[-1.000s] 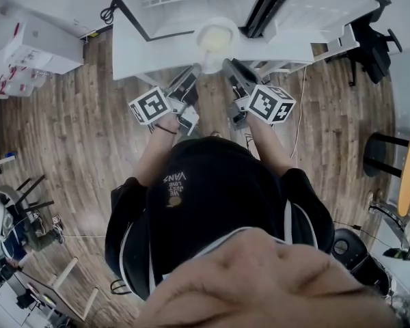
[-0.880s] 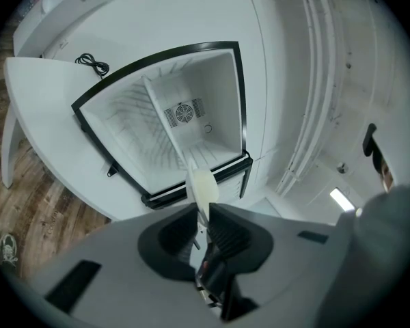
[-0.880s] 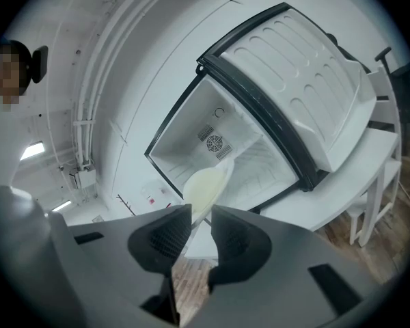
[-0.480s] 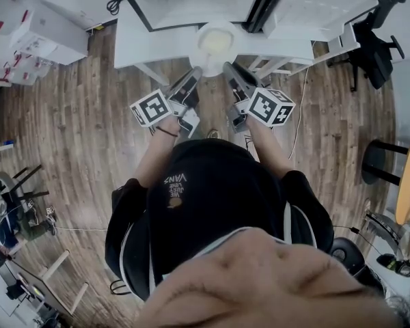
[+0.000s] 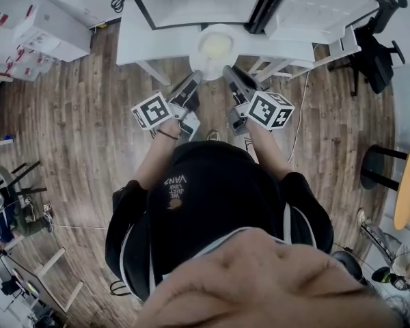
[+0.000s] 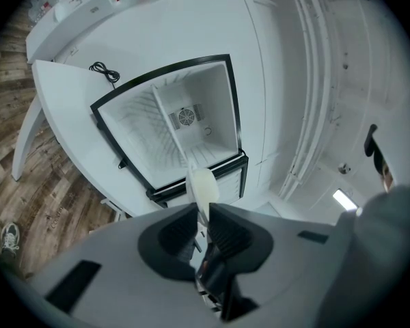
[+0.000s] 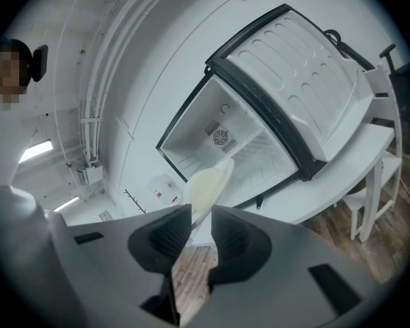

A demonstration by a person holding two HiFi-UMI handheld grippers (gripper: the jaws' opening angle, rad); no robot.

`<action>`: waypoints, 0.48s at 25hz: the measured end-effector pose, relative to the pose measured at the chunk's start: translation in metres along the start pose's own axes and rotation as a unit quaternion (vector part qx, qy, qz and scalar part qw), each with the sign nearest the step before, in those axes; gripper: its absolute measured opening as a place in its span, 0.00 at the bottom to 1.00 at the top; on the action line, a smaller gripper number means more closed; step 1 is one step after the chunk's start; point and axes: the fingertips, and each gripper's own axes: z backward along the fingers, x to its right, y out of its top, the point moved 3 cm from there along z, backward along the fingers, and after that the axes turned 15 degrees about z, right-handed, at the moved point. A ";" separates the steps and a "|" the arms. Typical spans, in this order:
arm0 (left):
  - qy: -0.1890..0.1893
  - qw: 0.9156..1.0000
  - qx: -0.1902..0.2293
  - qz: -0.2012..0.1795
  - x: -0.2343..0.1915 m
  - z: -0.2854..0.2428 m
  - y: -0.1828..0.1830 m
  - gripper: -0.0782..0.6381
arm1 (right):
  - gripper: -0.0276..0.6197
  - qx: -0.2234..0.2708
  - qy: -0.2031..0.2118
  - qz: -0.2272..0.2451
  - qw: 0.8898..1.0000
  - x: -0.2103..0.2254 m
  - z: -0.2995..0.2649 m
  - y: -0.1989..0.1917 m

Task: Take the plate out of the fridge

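I hold the pale plate between my two grippers, each pinching its rim from one side. My left gripper has its jaws drawn narrow onto the left edge, and my right gripper is clamped the same way on the right edge (both views show the rim sitting between the pads). The plate is outside the fridge, just in front of its open mouth, over the front edge of the white table. The fridge door stands swung wide.

Wood-plank floor, white table, black office chair, white boxes
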 end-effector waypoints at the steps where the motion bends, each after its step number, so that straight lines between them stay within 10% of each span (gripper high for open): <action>1: 0.000 1.000 0.001 0.000 0.000 0.000 0.000 0.19 | 0.19 0.000 0.001 0.000 1.000 0.000 0.000 0.000; 12: -0.010 1.000 0.005 0.022 0.004 0.001 0.005 0.19 | 0.19 0.000 0.007 0.004 1.000 -0.005 -0.008 0.004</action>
